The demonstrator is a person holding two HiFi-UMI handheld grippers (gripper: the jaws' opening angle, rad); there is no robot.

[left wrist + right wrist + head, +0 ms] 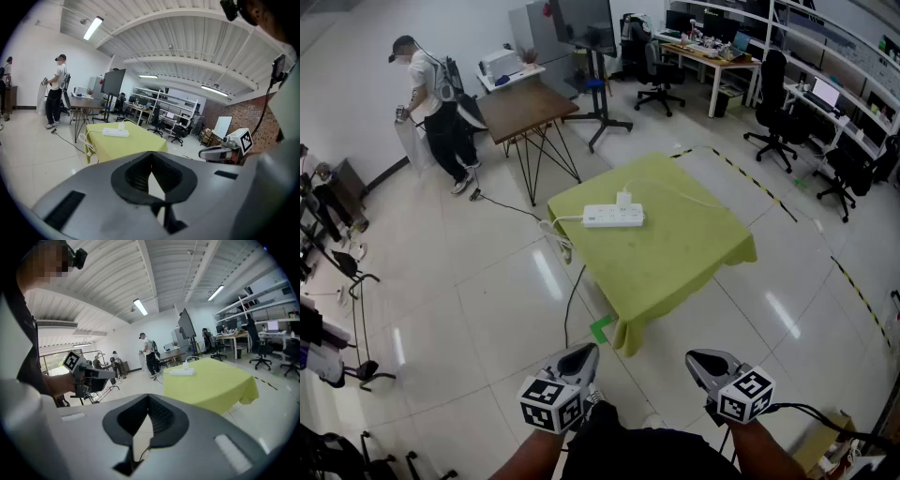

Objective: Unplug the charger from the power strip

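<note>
The bench [675,267], draped in a yellow-green cloth, stands alone on the pale tiled floor with open room on every side of it. The white power strip [613,217] lies on the bench's far left part, near the edge. The white charger [623,199] stands plugged into it on the side away from us. A coil of white cord [558,232] hangs over the bench's left edge. A black cable [571,302] trails across the floor below that edge, toward a green tape mark [600,329] by the bench's near corner. A yellow-black tape line [750,181] runs along the floor to the right of the bench. Beyond the bench stand a brown table [525,108] and a person [431,103]. Well short of the bench, the left tongs [578,356] and the right tongs [705,361] are both clenched, with nothing between them. The charger's own thin white lead is hard to follow across the cloth
</note>
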